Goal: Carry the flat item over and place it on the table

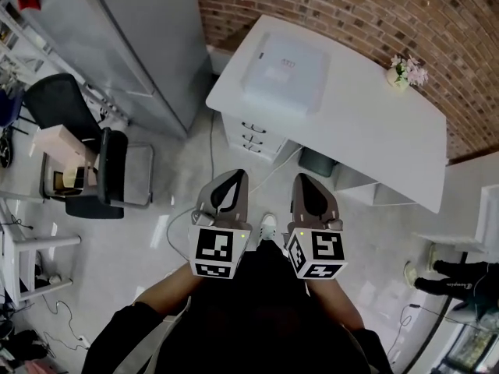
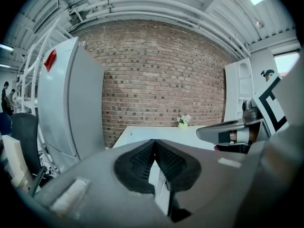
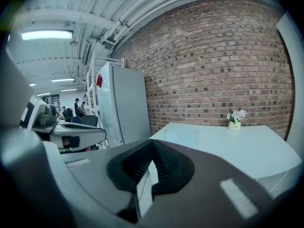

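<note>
No legible text or labels

Both handheld units look pretty much identical. The left gripper (image 1: 236,179) and right gripper (image 1: 302,184) have smooth grey shells tapering to a point, with black ribbed pads (image 2: 137,163) set into the tips. Each one carries a cube (image 1: 214,254) of black-and-white square markers, plus a tiny yellow-green light (image 1: 244,234) on the top edge. The person's wearing a black top (image 1: 257,318) with dark sleeves (image 1: 117,335) and a white shoe (image 1: 268,226).
</note>
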